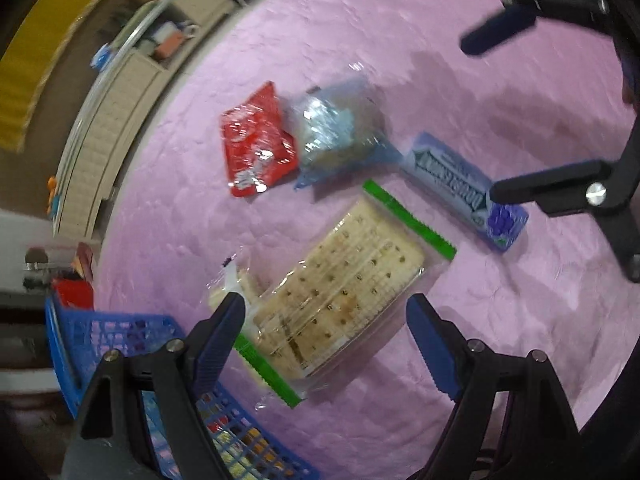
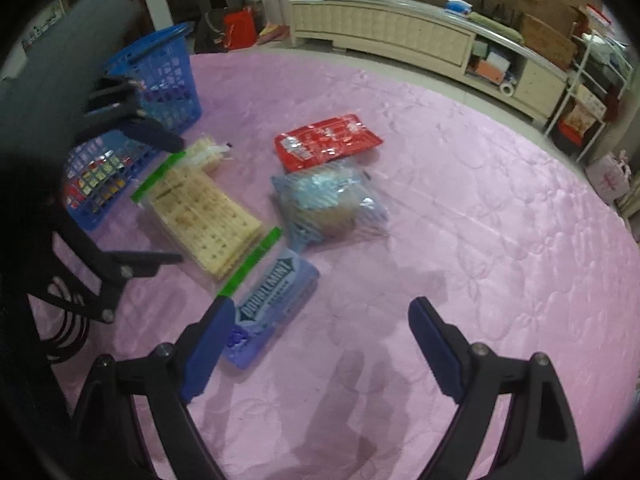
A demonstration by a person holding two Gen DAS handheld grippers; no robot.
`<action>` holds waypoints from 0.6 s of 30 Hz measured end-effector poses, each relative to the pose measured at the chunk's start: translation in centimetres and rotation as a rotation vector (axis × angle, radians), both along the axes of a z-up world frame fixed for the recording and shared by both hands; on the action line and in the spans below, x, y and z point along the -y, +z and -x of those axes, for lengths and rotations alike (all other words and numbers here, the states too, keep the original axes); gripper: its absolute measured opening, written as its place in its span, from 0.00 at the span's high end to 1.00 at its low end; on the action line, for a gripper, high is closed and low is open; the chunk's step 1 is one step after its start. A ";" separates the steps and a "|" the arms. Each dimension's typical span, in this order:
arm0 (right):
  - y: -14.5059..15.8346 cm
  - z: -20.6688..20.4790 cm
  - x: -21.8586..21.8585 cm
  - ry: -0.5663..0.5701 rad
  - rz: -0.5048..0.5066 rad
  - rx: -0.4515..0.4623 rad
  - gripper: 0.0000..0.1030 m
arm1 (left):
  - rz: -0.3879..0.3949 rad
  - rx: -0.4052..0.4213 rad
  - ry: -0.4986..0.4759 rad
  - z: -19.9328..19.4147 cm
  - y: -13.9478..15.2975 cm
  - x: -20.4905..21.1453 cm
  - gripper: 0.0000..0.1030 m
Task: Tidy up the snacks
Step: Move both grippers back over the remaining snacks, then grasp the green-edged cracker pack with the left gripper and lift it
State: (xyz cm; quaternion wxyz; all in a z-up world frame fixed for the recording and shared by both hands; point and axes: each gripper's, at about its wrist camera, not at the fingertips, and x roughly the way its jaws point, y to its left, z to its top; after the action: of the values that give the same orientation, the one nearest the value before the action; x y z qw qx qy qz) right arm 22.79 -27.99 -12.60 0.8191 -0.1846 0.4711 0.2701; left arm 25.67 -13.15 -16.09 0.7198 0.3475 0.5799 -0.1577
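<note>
Several snacks lie on a pink cloth. A clear cracker pack with green ends (image 1: 336, 292) (image 2: 204, 216) lies just ahead of my open, empty left gripper (image 1: 324, 328). A small torn cracker packet (image 1: 236, 284) (image 2: 208, 152) lies beside it. A blue Doublemint pack (image 1: 464, 192) (image 2: 268, 308) lies by the left finger of my open, empty right gripper (image 2: 320, 320), which also shows in the left wrist view (image 1: 480, 120). A red packet (image 1: 256, 144) (image 2: 324, 140) and a blue-striped clear bag (image 1: 340, 132) (image 2: 332, 204) lie further off.
A low blue basket with snacks in it (image 1: 120, 332) (image 2: 100, 176) stands at the cloth's edge beside my left gripper. A taller blue basket (image 2: 160, 76) stands behind it. A cream cabinet (image 2: 400, 32) and shelves line the far wall.
</note>
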 end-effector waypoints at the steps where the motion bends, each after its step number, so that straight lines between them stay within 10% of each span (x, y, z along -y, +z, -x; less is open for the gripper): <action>1: -0.1 0.1 -0.2 0.010 0.003 -0.003 0.11 | -0.012 -0.002 -0.016 -0.1 -0.2 0.1 0.21; 18: -1.5 -1.2 0.5 -0.047 -0.043 -0.101 0.12 | 0.085 -0.192 -0.013 -4.7 -2.4 0.3 0.19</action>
State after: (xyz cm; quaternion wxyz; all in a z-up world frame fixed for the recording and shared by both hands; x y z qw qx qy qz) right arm 24.04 -28.53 -14.10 0.8043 -0.1421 0.5099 0.2700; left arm 30.36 -13.47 -18.53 0.6740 0.3036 0.6368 -0.2192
